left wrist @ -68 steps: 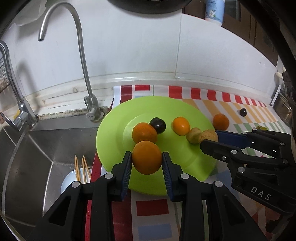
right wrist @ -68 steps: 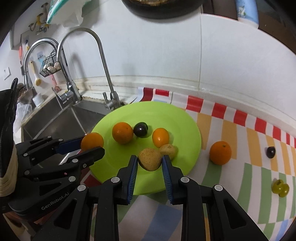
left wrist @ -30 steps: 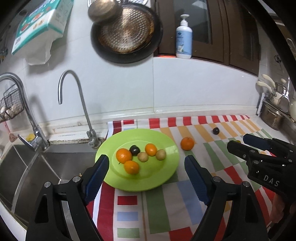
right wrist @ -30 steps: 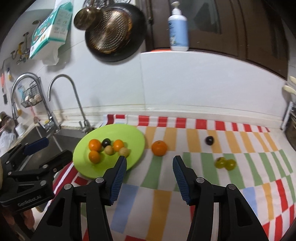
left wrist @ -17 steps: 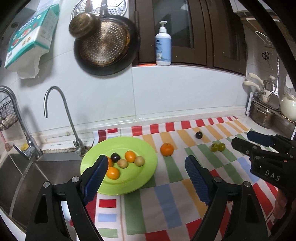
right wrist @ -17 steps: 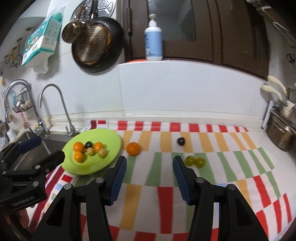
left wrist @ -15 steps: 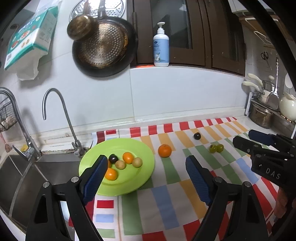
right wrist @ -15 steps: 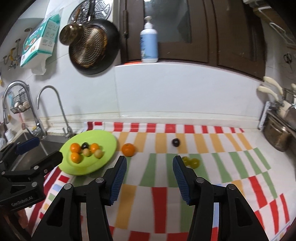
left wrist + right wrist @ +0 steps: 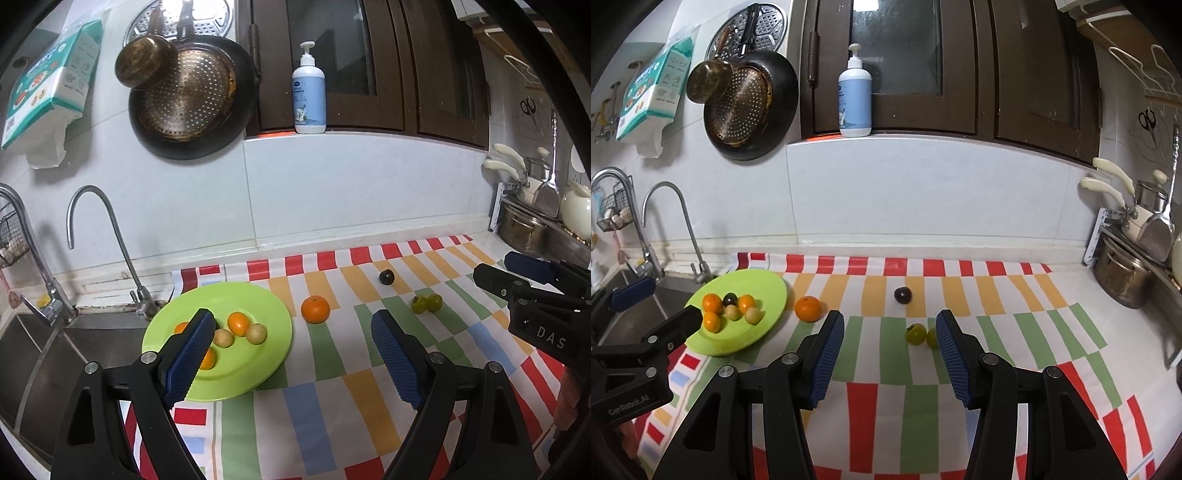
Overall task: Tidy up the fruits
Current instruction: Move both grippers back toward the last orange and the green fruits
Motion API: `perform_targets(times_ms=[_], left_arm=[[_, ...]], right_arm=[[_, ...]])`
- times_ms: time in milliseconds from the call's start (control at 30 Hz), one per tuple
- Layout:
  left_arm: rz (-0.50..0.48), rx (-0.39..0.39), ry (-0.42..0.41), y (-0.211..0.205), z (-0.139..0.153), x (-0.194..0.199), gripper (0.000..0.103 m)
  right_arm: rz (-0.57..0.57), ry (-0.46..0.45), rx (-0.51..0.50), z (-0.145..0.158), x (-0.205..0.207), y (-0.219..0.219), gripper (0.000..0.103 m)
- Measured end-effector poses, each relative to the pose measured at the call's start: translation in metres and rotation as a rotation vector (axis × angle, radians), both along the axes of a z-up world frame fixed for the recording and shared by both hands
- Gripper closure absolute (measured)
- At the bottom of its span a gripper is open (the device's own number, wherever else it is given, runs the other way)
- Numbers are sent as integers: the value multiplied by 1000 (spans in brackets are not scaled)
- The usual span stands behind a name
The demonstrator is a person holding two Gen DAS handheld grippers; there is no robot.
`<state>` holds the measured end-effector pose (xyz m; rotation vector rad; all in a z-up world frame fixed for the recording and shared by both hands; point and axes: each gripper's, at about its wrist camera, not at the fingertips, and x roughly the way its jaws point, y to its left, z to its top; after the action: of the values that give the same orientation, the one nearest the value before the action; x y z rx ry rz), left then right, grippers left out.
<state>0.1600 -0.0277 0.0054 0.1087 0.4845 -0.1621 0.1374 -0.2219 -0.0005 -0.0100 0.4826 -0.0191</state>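
Both grippers are raised above the tabletop, a vantage that takes in all the fruit at once. The left gripper has its jaws spread wide and holds nothing; the right gripper likewise stands with jaws apart and empty.

The green plate, at left of centre in the right wrist view, sits on the striped cloth close to the sink, and appears to be the collecting place. It carries six fruits in a loose cluster: three small oranges, one dark plum and two pale yellow-brown fruits. In the left wrist view one jaw hides part of this cluster.

Four fruits lie on the cloth outside the plate. An orange rests just beside the plate's right rim, not touching it. A second dark plum lies further right, near the middle of the frame. Two small green fruits touch each other just below that plum; one is partly hidden behind the right jaw in the right wrist view.

The fruits are all round, smooth and small against the jaw span, so they would probably roll if nudged. Judged from the layout, the task is more than half done, with the four loose fruits left. The green pair lies nearest the line of the right gripper, the loose orange nearest that of the left.
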Motion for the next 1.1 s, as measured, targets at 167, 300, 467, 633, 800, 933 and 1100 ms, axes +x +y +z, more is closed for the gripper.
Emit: perform_targets(times_ms=[167, 300, 467, 633, 800, 933, 1100], left_arm=[[-4, 3, 7, -7, -4, 12, 16], [-6, 10, 20, -13, -9, 25, 16], [-8, 17, 42, -17, -20, 42, 16], [-18, 32, 71, -25, -31, 58, 16], [-36, 39, 100, -34, -42, 75, 16], [-48, 51, 117, -38, -51, 87, 16], [-54, 58, 141, -40, -62, 101, 16]], right_arm=[[6, 8, -1, -2, 11, -5, 50], [7, 26, 1, -8, 23, -9, 50], [-2, 52, 5, -19, 37, -15, 50], [-21, 95, 10, -35, 54, -23, 50], [-43, 136, 17, -49, 67, -31, 50], [-54, 171, 26, -61, 77, -36, 50], [-46, 193, 27, -70, 88, -36, 51]])
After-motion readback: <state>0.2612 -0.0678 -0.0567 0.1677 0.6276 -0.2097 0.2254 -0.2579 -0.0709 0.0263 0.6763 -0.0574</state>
